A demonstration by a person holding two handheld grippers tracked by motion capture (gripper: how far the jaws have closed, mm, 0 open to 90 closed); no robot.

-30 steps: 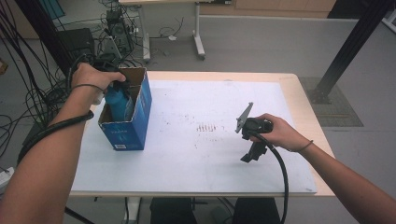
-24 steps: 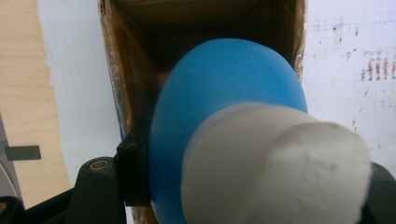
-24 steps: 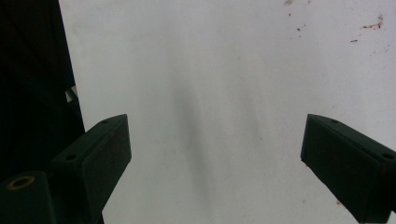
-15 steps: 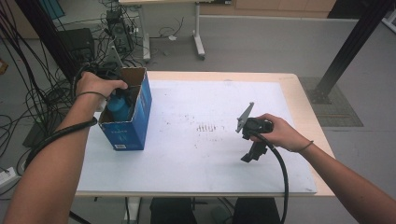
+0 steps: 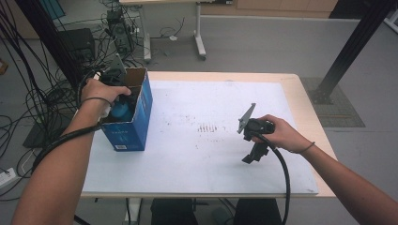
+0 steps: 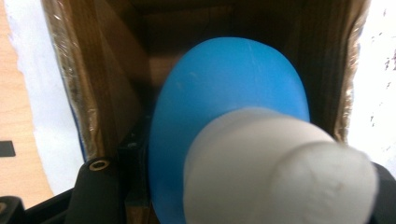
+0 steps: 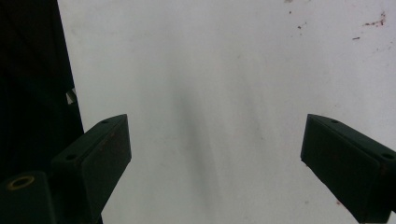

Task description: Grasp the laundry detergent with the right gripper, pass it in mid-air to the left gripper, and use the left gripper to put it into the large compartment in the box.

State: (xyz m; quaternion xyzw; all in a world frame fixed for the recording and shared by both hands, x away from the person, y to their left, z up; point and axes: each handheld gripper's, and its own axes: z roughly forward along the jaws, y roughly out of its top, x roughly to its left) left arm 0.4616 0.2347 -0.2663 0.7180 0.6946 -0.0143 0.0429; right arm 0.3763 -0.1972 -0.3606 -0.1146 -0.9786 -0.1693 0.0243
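A blue bottle [image 6: 229,88] with a white cap [image 6: 280,172] hangs inside an open blue cardboard box [image 5: 126,133] at the table's left edge. My left gripper [image 5: 122,104] is shut on the bottle and reaches down into the box; the hand hides most of it. In the left gripper view the box's brown inner walls [image 6: 107,84] surround the bottle. My right gripper [image 5: 251,157] hovers over the white mat [image 5: 197,159] at the right. Its jaws point down and stand open, and in the right gripper view [image 7: 215,158] nothing lies between them.
The white mat covers most of the wooden table [image 5: 305,108] and bears small dark marks [image 5: 206,127] near its middle. Cables [image 5: 42,93] and equipment crowd the floor beyond the left edge. A black post [image 5: 347,47] stands at the far right.
My left hand has sunk, carrying the blue bottle deeper into the box. The right hand and its gripper have stayed where they were.
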